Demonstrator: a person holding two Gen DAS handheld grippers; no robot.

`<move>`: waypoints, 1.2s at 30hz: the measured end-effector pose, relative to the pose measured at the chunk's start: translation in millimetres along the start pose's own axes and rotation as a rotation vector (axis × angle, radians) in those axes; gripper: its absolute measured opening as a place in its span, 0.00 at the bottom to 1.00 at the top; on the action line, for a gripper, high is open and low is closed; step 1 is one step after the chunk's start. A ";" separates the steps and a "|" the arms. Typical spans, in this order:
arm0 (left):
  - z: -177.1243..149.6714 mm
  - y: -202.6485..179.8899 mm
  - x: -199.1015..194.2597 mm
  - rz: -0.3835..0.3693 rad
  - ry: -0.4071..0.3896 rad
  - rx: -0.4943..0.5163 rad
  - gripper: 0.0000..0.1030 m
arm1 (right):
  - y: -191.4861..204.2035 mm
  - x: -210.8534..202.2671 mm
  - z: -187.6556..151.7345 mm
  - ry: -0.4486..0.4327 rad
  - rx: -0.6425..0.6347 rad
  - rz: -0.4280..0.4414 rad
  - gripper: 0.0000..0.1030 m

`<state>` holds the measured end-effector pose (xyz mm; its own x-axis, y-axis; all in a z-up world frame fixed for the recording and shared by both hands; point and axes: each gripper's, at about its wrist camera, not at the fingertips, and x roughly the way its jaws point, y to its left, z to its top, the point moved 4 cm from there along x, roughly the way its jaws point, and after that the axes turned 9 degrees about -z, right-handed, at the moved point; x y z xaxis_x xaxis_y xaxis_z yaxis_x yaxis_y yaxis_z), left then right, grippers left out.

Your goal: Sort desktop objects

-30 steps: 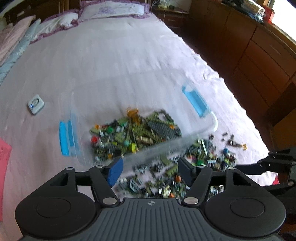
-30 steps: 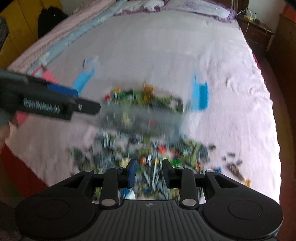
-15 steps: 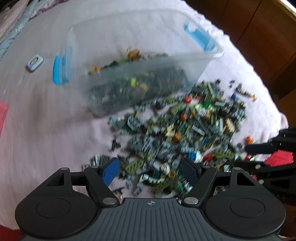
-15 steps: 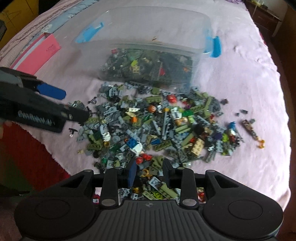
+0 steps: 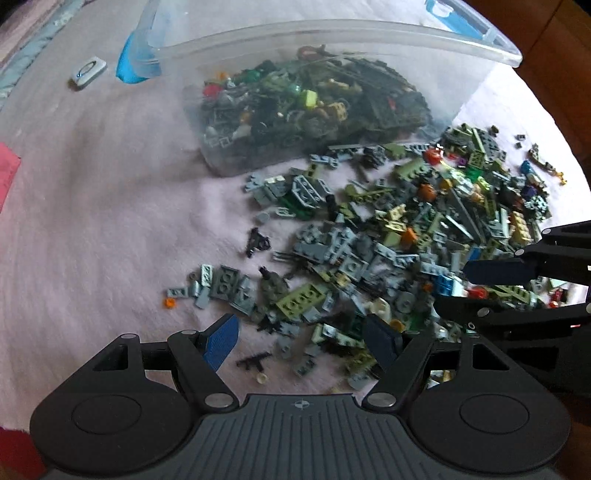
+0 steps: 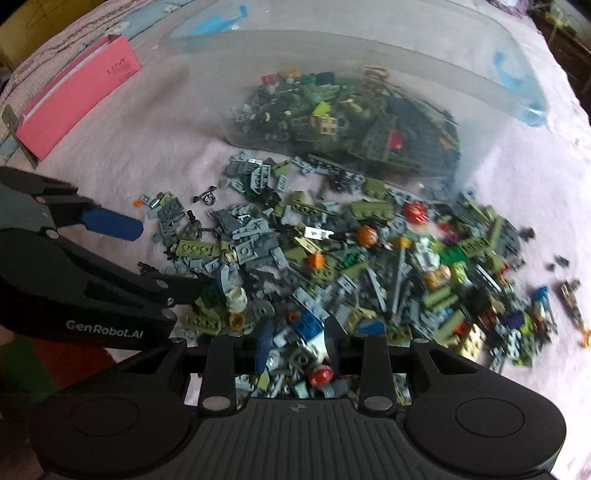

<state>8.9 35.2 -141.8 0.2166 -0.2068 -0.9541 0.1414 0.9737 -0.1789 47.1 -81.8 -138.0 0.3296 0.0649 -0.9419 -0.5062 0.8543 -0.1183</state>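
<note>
While both grippers' fingers (image 5: 221, 341) (image 6: 263, 345) hang released, the bricks (image 5: 388, 236) look light, stiff; pinch one by its flat sides.

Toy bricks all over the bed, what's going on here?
A person holds a two-finger gripper in each hand over a pile of loose bricks spread on a pink bedspread. Behind the pile stands a clear plastic bin with blue latches, already partly full of bricks. The left gripper and the right gripper are both open and empty, low over the near edge of the pile. A pink box lies off to one side. Most of the sorting is still undone.
</note>
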 end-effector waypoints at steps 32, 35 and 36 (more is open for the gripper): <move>4.3 11.9 34.6 -0.060 -0.023 0.031 0.24 | 18.9 25.8 11.5 -0.043 -0.115 -0.036 0.27; 5.7 12.6 33.4 -0.064 -0.025 0.025 0.23 | 19.1 25.0 11.9 -0.049 -0.116 -0.037 0.22; 6.1 12.6 32.9 -0.065 -0.026 0.025 0.23 | 18.7 24.7 12.5 -0.051 -0.112 -0.036 0.20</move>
<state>23.7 40.1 -174.0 0.2313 -0.2721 -0.9341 0.1795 0.9555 -0.2339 55.7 -57.8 -159.5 0.3873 0.0639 -0.9197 -0.5786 0.7936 -0.1885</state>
